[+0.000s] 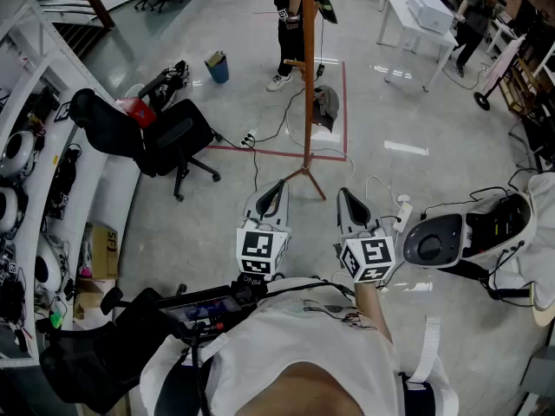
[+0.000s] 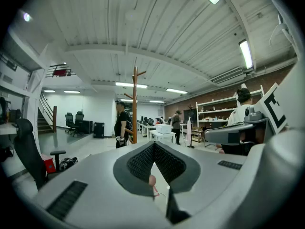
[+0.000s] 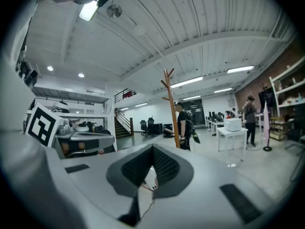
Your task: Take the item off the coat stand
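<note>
The step in hand looks like the approach: the wooden coat stand [image 1: 308, 76] stands on the floor well ahead of both grippers, inside a square of red floor tape [image 1: 344, 102]. The left gripper [image 1: 276, 189] and the right gripper [image 1: 347, 196] are held side by side and about level. Each has its fingers pressed together at the tips with nothing between them.

The likely item is a grey cloth-like thing [image 1: 326, 104] just beside the pole, low down. Whether it hangs on a low peg or lies at the foot cannot be told from here. The top pegs look bare in both gripper views.

To do this well, I would walk up close first, minding the cables [image 1: 260, 137] trailing across the floor and the tripod feet of the stand. A person [image 1: 286, 24] stands just behind the pole, so approach from this side. Spread the fingers of one gripper before reaching. Take a thick fold of the cloth, then lift it up and off any peg rather than pulling sideways, since a light stand could tip
</note>
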Tool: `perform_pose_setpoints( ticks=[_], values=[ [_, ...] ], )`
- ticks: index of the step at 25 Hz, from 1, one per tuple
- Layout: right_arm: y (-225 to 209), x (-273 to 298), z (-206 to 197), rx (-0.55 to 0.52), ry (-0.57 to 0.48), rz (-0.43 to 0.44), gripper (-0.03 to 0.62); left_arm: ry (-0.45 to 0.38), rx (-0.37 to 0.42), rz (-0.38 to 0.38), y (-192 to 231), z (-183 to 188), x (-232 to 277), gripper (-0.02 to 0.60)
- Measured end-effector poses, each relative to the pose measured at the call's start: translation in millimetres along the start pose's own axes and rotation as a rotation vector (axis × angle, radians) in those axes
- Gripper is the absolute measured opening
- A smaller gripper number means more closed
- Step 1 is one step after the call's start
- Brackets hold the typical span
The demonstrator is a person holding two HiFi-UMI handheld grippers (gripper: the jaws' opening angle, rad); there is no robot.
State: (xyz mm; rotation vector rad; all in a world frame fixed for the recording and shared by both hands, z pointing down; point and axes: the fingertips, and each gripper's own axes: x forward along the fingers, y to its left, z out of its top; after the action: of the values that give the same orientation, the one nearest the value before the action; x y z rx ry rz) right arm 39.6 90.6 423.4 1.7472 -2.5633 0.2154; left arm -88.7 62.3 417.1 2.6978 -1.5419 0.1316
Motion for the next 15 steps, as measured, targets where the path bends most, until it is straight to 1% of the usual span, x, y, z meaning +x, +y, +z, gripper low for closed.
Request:
perform_pose_setpoints(
  ticks=[8,12,15],
  values=[
    [-1.2,-7.9,-1.1,-0.003,0.008,-0.006,0.005,0.018,-0.007,-0.007,-7.9,-2.9,-3.4,0.005],
    [-2.8,-12.4,-6.6,0.038,0.01,0.015,0.005,0.035,-0.016,-0.007,-13.3,-8.6,-3.7,0.005],
    [-8.1,-13.8,-10.6,0.055,0.018,0.002,0.005,0.048,-0.019,-0.004,-17.9,-11.2,-3.0,0.005]
  ],
)
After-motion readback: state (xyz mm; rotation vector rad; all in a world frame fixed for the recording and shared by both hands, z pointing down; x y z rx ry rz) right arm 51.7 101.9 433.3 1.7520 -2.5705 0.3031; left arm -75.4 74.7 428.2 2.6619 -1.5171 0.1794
